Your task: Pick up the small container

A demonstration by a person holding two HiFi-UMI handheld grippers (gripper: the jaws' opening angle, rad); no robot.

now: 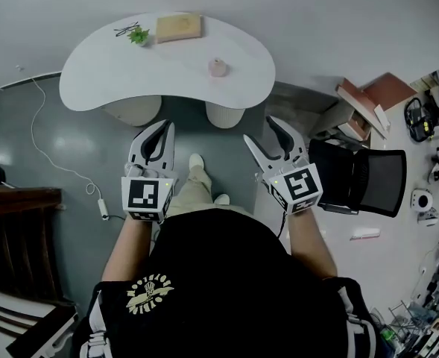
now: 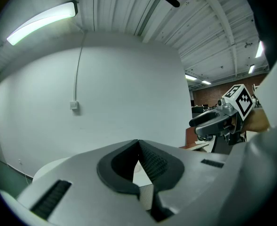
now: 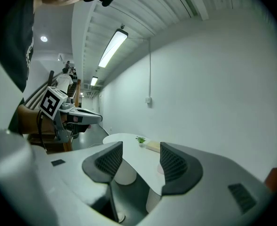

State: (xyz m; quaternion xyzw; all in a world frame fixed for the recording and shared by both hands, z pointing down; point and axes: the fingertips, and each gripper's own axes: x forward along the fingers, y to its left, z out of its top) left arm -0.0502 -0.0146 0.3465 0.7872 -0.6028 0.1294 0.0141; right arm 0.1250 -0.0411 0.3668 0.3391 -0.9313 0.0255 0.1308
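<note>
Only my head view shows the small container (image 1: pixel 218 68). It is one pink pot on the white surface (image 1: pixel 115 80), well apart from the left hand-held gripper (image 1: pixel 165 125) and the right hand-held gripper (image 1: pixel 259 129). One plant (image 1: pixel 138 35) and one tan block (image 1: pixel 179 27) sit at the far edge, and my right gripper view catches those two as well. Of the two grippers, the left one's jaws are together on nothing. The right one's jaws stand apart, with nothing between them.
</note>
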